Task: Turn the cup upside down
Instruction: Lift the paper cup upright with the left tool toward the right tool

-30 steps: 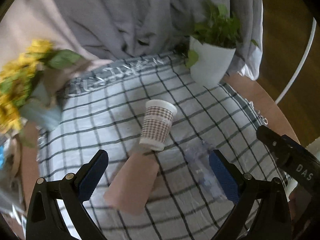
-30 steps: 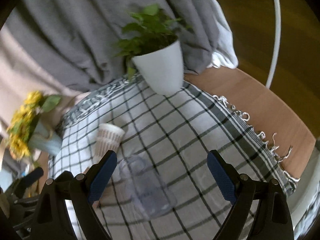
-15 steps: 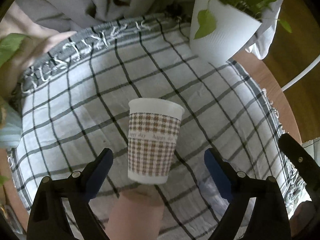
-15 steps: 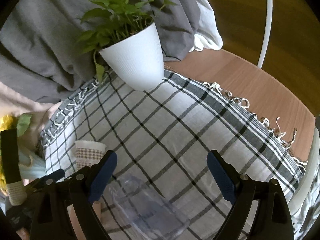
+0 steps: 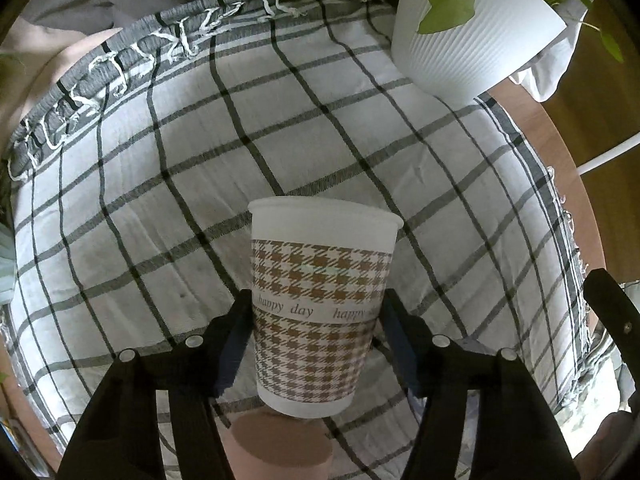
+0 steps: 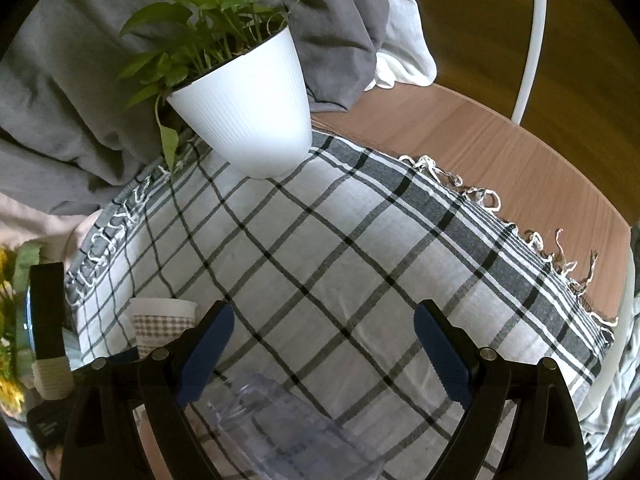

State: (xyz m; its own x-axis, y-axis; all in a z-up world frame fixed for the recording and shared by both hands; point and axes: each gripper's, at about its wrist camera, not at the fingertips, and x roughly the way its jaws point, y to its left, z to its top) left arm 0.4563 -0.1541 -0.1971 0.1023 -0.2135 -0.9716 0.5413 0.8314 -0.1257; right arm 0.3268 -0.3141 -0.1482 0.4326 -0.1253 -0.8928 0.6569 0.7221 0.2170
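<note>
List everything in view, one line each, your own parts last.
paper cup: one, white with brown houndstooth, upright between the left fingers
pink cup: one, beneath the paper cup
clear container: one, transparent, on the cloth near the right gripper
plant pot: one, white, green leaves, far edge of the cloth
checked cloth: one, white and black, over the wooden table
yellow flowers: far left
left gripper: closed on the paper cup
right gripper: open

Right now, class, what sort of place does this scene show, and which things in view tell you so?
Probably a home, perhaps a living or dining corner. A checked cloth with fringed ends covers a wooden table, a potted plant stands on it, and soft grey fabric is heaped behind.
</note>
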